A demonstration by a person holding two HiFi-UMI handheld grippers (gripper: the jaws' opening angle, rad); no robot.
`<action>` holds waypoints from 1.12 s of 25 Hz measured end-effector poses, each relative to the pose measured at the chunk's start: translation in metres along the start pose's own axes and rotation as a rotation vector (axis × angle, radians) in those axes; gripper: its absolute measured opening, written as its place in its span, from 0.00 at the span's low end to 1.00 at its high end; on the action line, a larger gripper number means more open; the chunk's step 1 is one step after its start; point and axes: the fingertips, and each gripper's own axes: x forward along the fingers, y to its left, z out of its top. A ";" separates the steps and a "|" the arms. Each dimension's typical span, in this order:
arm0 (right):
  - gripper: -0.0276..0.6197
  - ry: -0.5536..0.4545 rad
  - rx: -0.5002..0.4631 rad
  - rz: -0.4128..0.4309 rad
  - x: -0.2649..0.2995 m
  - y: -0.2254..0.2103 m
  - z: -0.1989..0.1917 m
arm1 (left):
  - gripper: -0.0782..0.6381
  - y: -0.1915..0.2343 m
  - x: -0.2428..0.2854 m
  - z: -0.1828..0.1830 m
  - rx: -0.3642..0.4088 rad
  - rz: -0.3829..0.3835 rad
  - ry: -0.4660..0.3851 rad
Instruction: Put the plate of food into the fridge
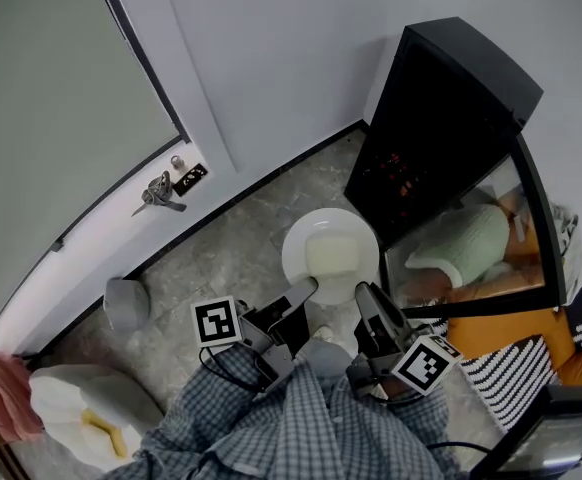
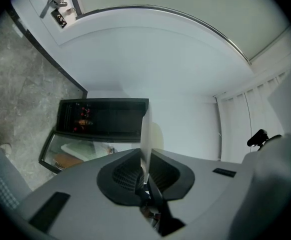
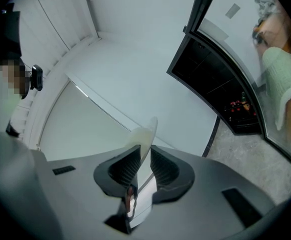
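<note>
- Clamping the plate by its near rim, the left gripper and right gripper are both pinching it between closed jaws.
- Plate and its pale food are hanging just outside the fridge.
- Door is standing open; sliding the plate in is what seems left.

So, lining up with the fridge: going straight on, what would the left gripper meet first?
Past the plate that the left gripper grips, probably the fridge at its edge, or the white wall beside it; depth is unclear.
</note>
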 end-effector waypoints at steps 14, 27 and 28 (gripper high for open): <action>0.15 0.012 -0.011 0.009 0.003 -0.032 0.044 | 0.17 0.008 0.053 0.001 0.013 -0.003 -0.016; 0.15 -0.023 0.012 -0.010 -0.006 -0.044 0.054 | 0.17 0.013 0.071 -0.006 0.014 0.019 0.030; 0.15 -0.026 0.016 -0.013 -0.006 -0.046 0.055 | 0.17 0.014 0.072 -0.006 0.016 0.021 0.034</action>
